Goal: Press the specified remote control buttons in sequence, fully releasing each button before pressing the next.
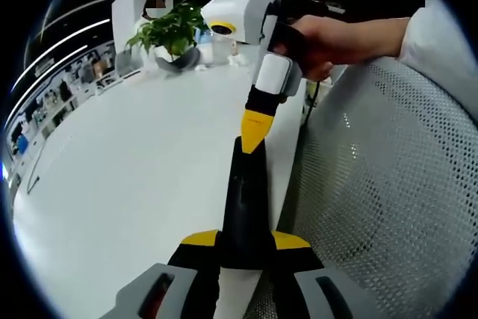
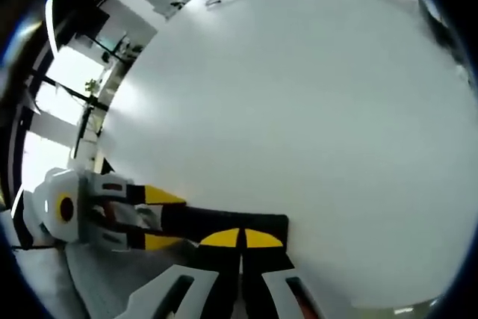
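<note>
Your left tongs (image 1: 245, 248) are clamped on the black remote control (image 1: 245, 199), holding it out over the white counter (image 1: 127, 177). Your right tongs (image 1: 254, 131), tips pinched together, touch its far end; in the right gripper view they (image 2: 240, 238) meet the remote at its edge. Potted plant (image 1: 173, 31) sits beyond.

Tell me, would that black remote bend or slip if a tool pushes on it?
Probably stiff: the black remote looks straight though the left tool clamps just one end. Likely light too, since it sticks out without drooping. Its smooth shell might tilt or slip where the right tool meets the far end.
</note>
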Demonstrator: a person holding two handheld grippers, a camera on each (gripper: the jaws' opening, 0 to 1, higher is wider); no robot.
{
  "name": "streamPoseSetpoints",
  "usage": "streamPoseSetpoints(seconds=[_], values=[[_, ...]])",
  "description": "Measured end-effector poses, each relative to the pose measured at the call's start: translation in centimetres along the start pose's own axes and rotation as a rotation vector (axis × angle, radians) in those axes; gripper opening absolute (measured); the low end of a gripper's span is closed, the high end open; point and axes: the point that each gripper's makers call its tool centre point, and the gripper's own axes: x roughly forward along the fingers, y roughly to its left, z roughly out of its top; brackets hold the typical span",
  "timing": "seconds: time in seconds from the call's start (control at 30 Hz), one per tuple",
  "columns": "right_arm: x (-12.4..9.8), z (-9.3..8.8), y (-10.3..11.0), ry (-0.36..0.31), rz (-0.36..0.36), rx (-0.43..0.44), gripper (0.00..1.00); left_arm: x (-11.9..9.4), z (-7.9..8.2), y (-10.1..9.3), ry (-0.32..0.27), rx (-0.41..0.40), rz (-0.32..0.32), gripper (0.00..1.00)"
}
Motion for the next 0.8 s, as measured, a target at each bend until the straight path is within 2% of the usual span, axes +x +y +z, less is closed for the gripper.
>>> streamPoseSetpoints(seconds=[0.27,0.4,0.8], values=[[-0.02,-0.01,0.01,-0.005,0.003,0.003,0.0,-0.04,0.0,-0.01,-0.001,0.001,0.001,0.24],[-0.04,0.03,-0.2,-0.018,0.027,0.046,0.0,-0.06,0.0,-0.01,-0.002,0.001,0.001,0.24],[-0.03,-0.01,0.08,-0.011,0.028,0.031,0.0,-0.11,-0.04,-0.04,-0.003,0.002,0.0,0.24]])
